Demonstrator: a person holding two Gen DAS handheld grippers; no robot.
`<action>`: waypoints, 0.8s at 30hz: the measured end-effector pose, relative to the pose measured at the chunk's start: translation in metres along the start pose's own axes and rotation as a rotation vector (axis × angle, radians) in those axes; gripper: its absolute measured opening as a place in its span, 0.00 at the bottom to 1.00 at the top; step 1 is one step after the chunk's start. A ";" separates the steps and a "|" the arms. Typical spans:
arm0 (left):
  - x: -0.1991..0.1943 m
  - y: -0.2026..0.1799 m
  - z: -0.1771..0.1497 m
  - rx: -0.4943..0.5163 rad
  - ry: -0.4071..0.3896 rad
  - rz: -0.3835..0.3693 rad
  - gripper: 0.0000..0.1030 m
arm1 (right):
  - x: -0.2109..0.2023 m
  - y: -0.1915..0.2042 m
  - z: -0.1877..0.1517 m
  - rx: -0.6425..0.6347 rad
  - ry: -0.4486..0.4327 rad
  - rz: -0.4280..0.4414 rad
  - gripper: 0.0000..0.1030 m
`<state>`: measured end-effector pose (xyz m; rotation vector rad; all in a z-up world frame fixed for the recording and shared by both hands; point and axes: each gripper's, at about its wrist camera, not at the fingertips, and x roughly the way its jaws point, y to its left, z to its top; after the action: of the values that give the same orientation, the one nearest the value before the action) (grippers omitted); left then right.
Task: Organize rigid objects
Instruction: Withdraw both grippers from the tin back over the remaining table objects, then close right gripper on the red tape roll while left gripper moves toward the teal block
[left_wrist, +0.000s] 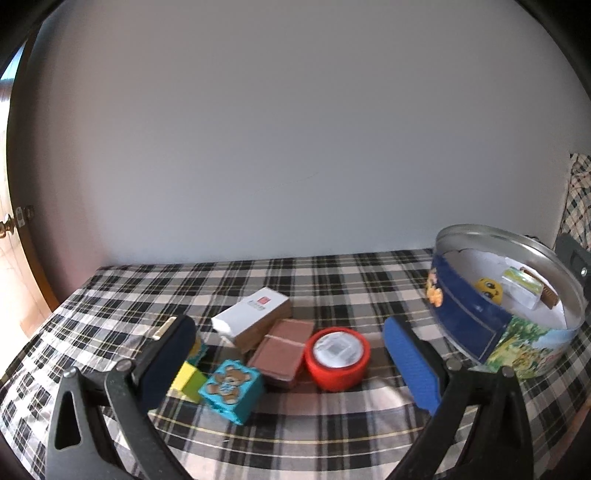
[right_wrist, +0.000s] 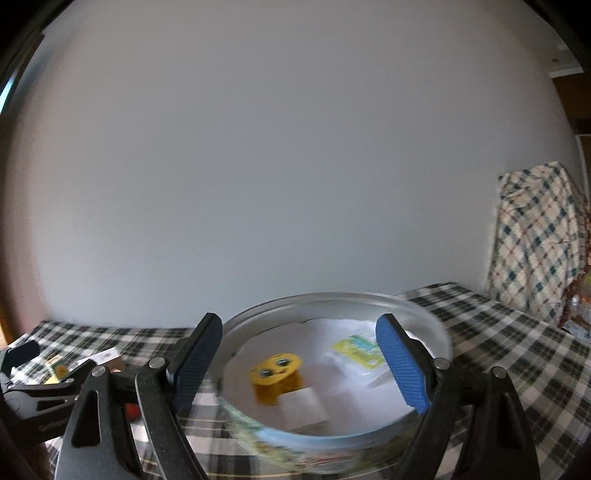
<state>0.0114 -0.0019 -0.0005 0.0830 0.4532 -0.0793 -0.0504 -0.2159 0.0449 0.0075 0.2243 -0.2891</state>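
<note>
In the left wrist view my left gripper (left_wrist: 291, 362) is open and empty, low over a cluster of objects on the plaid cloth: a red round container (left_wrist: 338, 358), a brown box (left_wrist: 282, 350), a white box (left_wrist: 253, 319), a teal bear block (left_wrist: 232, 390) and a yellow-green block (left_wrist: 188, 380). A round blue tin (left_wrist: 476, 317) stands at the right with a yellow smiley toy (left_wrist: 489, 290) and a green-white packet (left_wrist: 522, 286) inside. In the right wrist view my right gripper (right_wrist: 299, 362) is open and empty over the tin (right_wrist: 332, 439), above the smiley toy (right_wrist: 275, 376).
The table is covered with a black-and-white plaid cloth (left_wrist: 332, 280) against a plain white wall. A checked cloth (right_wrist: 535, 240) hangs at the far right. A wooden door (left_wrist: 14, 229) stands at the left. The left gripper (right_wrist: 29, 376) shows at the right wrist view's left edge.
</note>
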 end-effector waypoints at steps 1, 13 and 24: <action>0.001 0.005 0.000 -0.003 0.007 0.000 0.99 | 0.001 0.006 -0.001 -0.006 0.010 0.014 0.84; 0.019 0.069 -0.006 -0.081 0.097 0.038 0.99 | 0.018 0.074 -0.011 -0.097 0.125 0.177 0.84; 0.028 0.130 -0.004 -0.145 0.149 0.174 0.99 | 0.065 0.140 -0.034 -0.171 0.458 0.398 0.84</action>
<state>0.0473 0.1262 -0.0085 -0.0146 0.5973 0.1315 0.0429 -0.0990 -0.0061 -0.0506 0.6921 0.1345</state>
